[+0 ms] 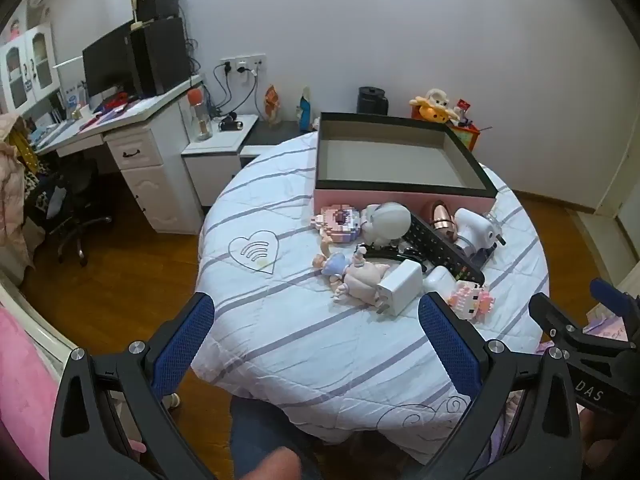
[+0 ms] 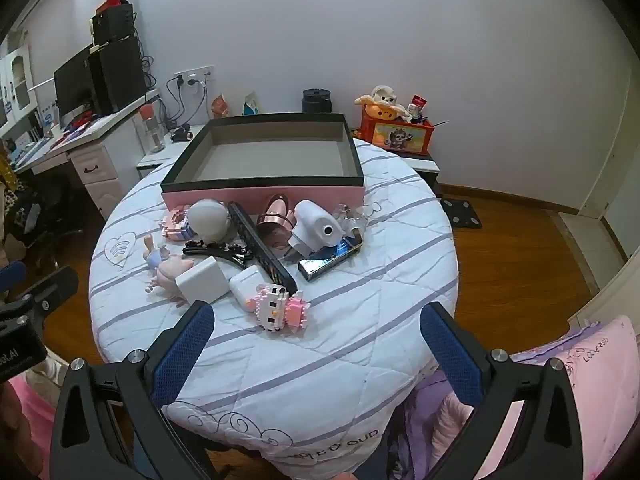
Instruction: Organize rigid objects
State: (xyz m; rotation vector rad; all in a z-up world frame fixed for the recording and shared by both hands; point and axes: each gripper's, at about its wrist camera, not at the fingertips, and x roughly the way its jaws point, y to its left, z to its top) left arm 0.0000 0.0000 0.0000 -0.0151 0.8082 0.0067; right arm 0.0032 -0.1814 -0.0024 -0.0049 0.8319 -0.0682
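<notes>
A pink box with a black rim [image 1: 404, 199] [image 2: 264, 195] stands open and empty at the far side of a round table with a striped white cloth [image 1: 320, 344] [image 2: 360, 280]. In front of it lies a pile: a white charger block [image 1: 400, 286] [image 2: 202, 280], a pink block figure [image 1: 472, 300] [image 2: 280, 308], a black remote [image 1: 440, 246] [image 2: 260, 240], a doll [image 1: 352, 276], a white round head [image 2: 208, 220], a white device [image 2: 320, 230]. My left gripper [image 1: 316, 320] is open near the table's front edge. My right gripper [image 2: 316, 324] is open just short of the block figure.
A white desk with a monitor and speakers [image 1: 132, 120] stands left, an office chair [image 1: 72, 216] below it. An orange toy box [image 2: 396, 132] sits behind the table. Pink bedding [image 2: 580, 380] lies at lower right. Wooden floor surrounds the table.
</notes>
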